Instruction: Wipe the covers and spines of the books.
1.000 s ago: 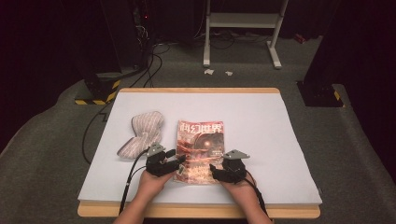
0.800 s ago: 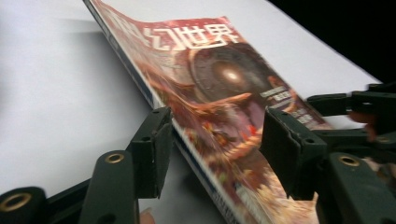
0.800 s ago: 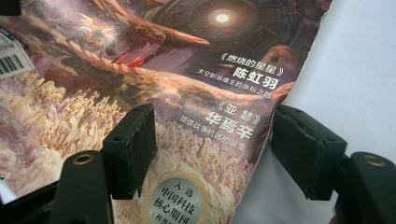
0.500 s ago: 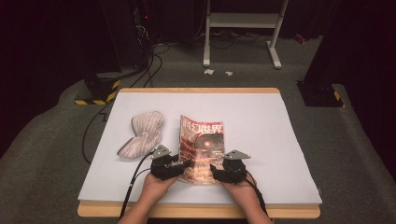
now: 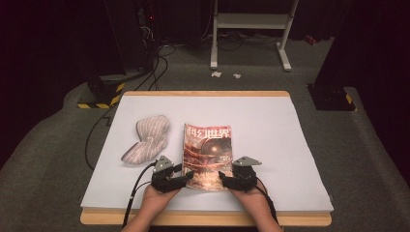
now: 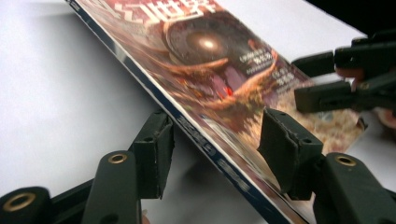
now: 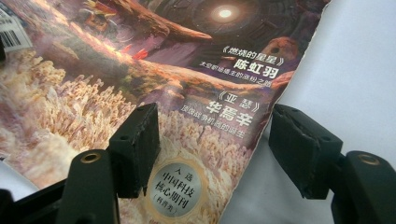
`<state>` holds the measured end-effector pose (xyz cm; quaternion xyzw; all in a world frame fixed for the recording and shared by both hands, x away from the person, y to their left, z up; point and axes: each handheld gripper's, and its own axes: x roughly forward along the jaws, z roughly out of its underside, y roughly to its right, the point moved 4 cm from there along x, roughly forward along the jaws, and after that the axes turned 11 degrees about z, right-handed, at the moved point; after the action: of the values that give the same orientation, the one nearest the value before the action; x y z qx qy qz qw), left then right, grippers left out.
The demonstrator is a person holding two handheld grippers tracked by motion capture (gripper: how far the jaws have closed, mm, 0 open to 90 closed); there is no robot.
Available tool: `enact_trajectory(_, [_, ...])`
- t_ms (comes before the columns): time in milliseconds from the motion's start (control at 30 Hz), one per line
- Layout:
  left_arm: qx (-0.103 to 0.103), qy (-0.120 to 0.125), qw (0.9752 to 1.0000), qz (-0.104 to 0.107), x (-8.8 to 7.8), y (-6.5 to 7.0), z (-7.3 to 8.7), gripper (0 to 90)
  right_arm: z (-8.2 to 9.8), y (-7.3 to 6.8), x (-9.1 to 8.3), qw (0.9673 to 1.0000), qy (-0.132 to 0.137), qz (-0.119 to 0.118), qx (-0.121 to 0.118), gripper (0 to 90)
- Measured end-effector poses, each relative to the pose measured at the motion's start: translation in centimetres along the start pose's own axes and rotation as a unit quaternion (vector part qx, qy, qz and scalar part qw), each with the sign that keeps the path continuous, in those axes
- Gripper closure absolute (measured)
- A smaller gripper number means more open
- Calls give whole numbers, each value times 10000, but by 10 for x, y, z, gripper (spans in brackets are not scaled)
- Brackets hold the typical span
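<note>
A magazine (image 5: 207,152) with a reddish cover lies in the middle of the white table mat (image 5: 270,121). My left gripper (image 5: 186,177) is at its lower left corner. In the left gripper view the jaws (image 6: 217,156) stand open astride the raised spine edge of the magazine (image 6: 219,88), and they have just been opening a little. My right gripper (image 5: 223,180) is at the lower right corner. Its jaws (image 7: 219,151) are open around the magazine's (image 7: 154,70) right edge without pressing on it, and have just been closing slightly. The right gripper (image 6: 327,79) also appears across the cover.
A striped cloth (image 5: 147,140) lies crumpled left of the magazine. The wooden table edge (image 5: 203,218) runs along the front. Cables (image 5: 96,130) trail off the table's left side, and a white stand (image 5: 251,29) is on the floor behind.
The left gripper has shifted slightly at the magazine's lower left edge, whose spine side is lifted off the mat. The right gripper has stayed put.
</note>
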<state>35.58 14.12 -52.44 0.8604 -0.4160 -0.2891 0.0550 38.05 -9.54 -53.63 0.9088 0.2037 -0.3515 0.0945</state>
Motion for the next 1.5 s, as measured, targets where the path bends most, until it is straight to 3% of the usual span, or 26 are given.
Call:
enact_trajectory(333, [196, 22, 9997, -128, 2, 13, 5, 417, 3, 0, -4, 10000, -34, -38, -15, 362])
enact_trajectory(1167, [174, 162, 9988, -432, 1, 9, 3, 360, 2, -27, -4, 9996, -34, -220, -184, 366])
enact_trajectory(1367, [208, 232, 9984, -477, 1, 10, 2, 374, 2, -33, -4, 9994, -28, -266, -211, 365])
enact_trajectory(1500, [176, 298, 9974, -630, -2, 7, 1, 426, 1, -37, -3, 9991, -6, -317, -266, 363])
